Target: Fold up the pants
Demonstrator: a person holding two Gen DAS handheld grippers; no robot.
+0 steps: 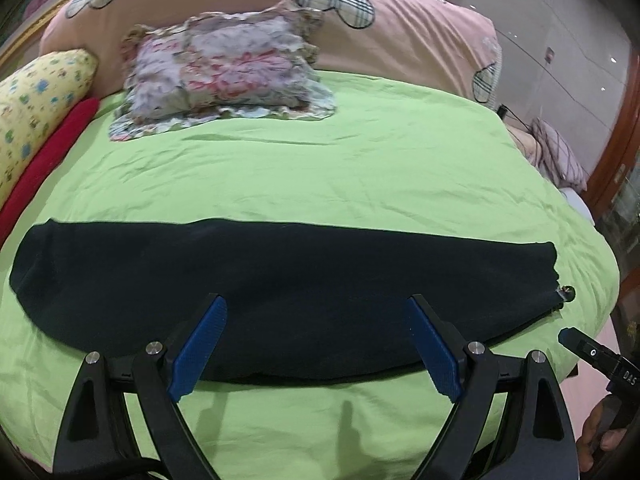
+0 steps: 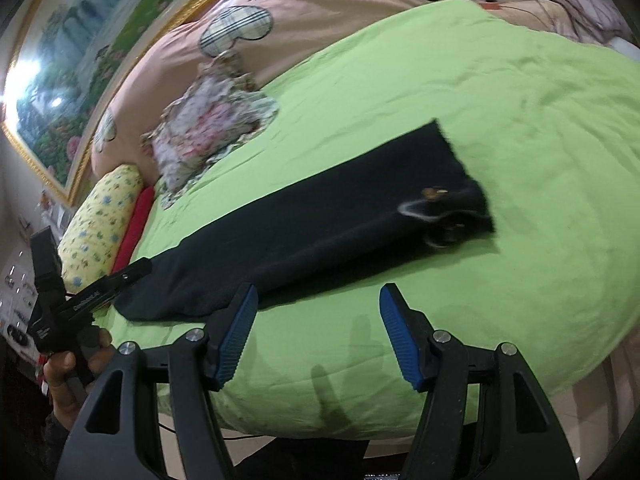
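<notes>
Black pants lie flat in a long strip across the near part of the green bed sheet, waistband with drawstring at the right end. My left gripper is open and empty, hovering over the pants' near edge around the middle. In the right wrist view the pants run diagonally, drawstring end far right. My right gripper is open and empty, just off the pants' near edge. The left gripper shows at the left there; the right gripper's tip shows in the left wrist view.
A floral pillow lies at the head of the bed before a pink quilt. A yellow bolster and red cushion line the left side. The bed edge drops off at the right.
</notes>
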